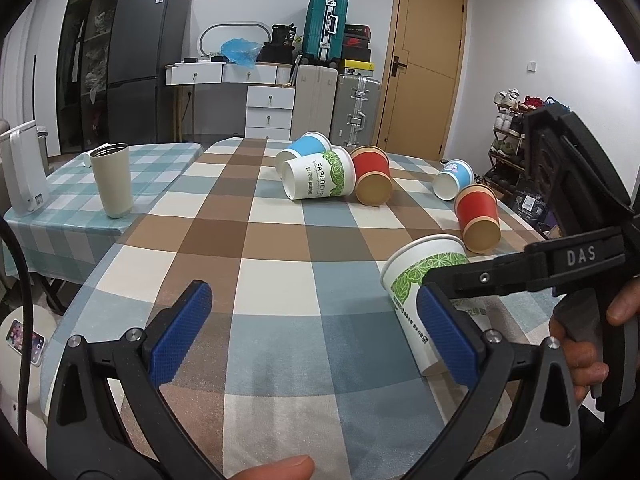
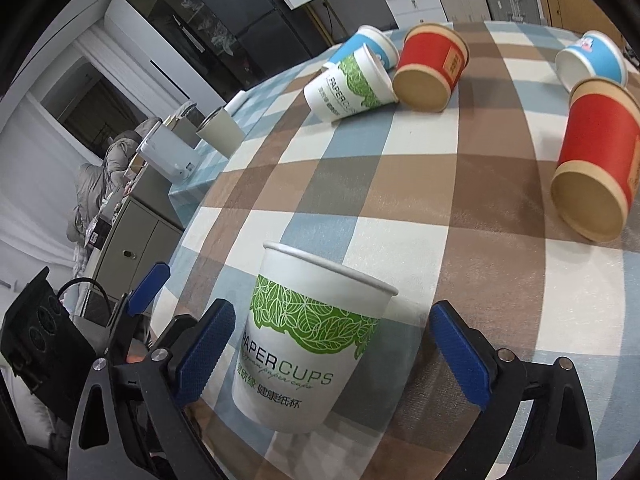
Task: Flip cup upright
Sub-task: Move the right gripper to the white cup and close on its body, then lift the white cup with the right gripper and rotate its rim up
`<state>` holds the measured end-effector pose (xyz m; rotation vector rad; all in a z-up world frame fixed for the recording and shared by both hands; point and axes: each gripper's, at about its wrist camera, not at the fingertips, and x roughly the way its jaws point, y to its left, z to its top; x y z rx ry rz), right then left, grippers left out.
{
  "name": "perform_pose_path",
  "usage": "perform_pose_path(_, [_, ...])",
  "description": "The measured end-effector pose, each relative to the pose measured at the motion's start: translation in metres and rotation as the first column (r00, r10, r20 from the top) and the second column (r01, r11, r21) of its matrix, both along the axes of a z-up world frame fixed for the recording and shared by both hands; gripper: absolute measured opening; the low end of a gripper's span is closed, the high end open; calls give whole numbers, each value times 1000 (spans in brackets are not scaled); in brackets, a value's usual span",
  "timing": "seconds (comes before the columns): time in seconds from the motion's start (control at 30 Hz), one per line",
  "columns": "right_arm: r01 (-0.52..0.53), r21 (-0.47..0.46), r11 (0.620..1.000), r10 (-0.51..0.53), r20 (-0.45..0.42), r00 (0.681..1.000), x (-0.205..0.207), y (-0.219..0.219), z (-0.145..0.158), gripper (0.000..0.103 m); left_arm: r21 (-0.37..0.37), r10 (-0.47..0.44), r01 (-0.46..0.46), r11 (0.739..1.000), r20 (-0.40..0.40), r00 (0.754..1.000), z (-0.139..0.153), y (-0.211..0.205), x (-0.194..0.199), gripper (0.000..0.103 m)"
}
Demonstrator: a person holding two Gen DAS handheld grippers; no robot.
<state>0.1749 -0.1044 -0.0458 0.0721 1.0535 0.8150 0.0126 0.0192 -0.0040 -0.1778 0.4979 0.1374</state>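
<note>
right gripper (image 2: 332, 354): jaws wide, straddling the upright white-green paper cup (image 2: 308, 344); pads apart from its wall.
left gripper (image 1: 316, 332): jaws wide, holding nothing, over checked tablecloth (image 1: 280, 240).
left view only: steel tumbler (image 1: 112, 180), phone (image 1: 26, 342).
right view only: cup lettering "papercups".

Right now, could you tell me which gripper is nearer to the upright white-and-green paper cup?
Right. The right gripper brackets the upright cup, jaws open on either side. The left gripper sits beside it, cup outside its open jaws.
</note>
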Motion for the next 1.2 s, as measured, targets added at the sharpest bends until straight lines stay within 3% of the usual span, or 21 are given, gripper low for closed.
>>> perform_pose_path(0.2, [-2, 17, 1000, 3, -75, 997, 8, 1, -5, 85, 0, 0, 0, 1000, -1, 1000, -1, 1, 0, 102])
perform_pose_path(0.33, [-8, 34, 999, 12, -97, 995, 8, -2, -2, 68, 3, -4, 4, 1000, -1, 1000, -2, 1, 0, 102])
perform_pose_path(0.67, [-10, 18, 1000, 11, -61, 998, 2, -2, 3, 66, 3, -3, 3, 1000, -2, 1000, -2, 1, 0, 102])
perform_pose_path(0.87, [-6, -2, 1000, 6, 106, 994, -12, -5, 21, 66, 2, -3, 3, 1000, -2, 1000, -2, 1, 0, 102])
perform_pose_path(0.9, [1, -17, 1000, 3, 211, 977, -22, -6, 29, 66, 2, -3, 3, 1000, -2, 1000, -2, 1, 0, 102])
perform_pose_path(0.97, [2, -21, 1000, 3, 250, 968, -26, -6, 32, 66, 2, -2, 2, 1000, -1, 1000, -2, 1, 0, 102])
perform_pose_path(1.03, [3, -14, 1000, 2, 341, 940, -35, -7, 38, 66, 2, -2, 2, 1000, -2, 1000, -2, 1, 0, 102])
perform_pose_path(1.2, [20, 17, 1000, -26, 459, 888, -47, -8, 41, 66, -3, 1, -1, 1000, -5, 1000, -4, 0, 1, 102])
